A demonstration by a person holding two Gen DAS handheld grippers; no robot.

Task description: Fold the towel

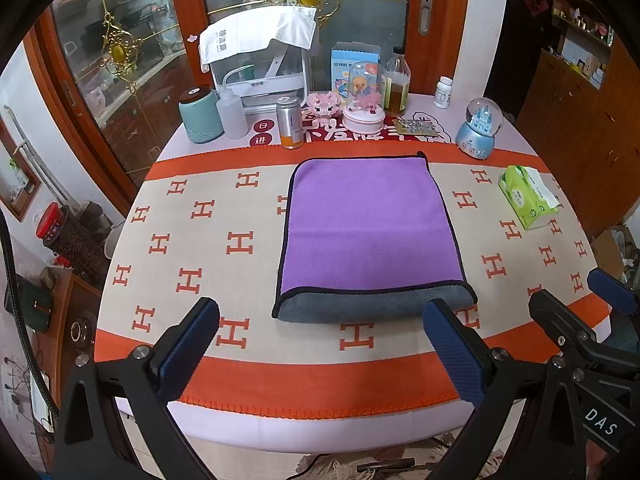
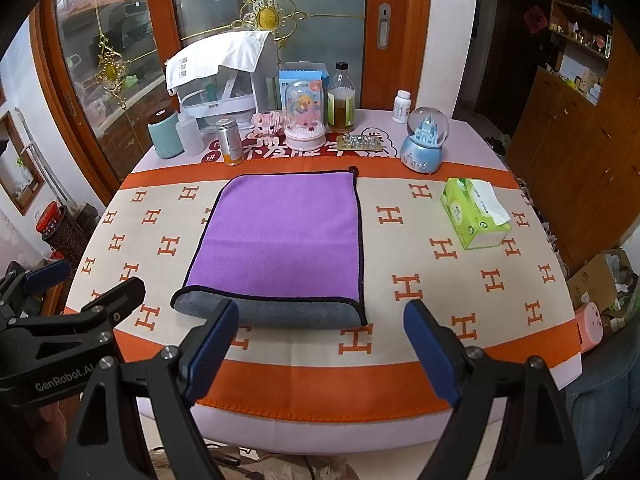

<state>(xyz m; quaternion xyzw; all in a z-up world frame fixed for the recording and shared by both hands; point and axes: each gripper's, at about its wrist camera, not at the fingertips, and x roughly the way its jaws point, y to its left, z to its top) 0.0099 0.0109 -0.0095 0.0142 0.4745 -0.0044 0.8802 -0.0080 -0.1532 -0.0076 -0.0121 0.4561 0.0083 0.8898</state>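
A purple towel (image 1: 370, 224) with a grey underside and black trim lies folded flat on the orange and cream H-patterned cloth (image 1: 192, 248); its grey folded edge faces me. It also shows in the right wrist view (image 2: 284, 236). My left gripper (image 1: 320, 344) is open and empty, held above the table's near edge in front of the towel. My right gripper (image 2: 320, 348) is open and empty, also at the near edge. The right gripper shows at the right of the left wrist view (image 1: 580, 292); the left gripper shows at the left of the right wrist view (image 2: 84, 280).
A green tissue pack (image 1: 528, 196) lies right of the towel. Along the back stand a snow globe (image 1: 478, 128), a bottle (image 1: 396, 84), a domed toy (image 1: 364, 96), a can (image 1: 290, 122), a teal jar (image 1: 200, 114) and a white rack (image 1: 260, 68).
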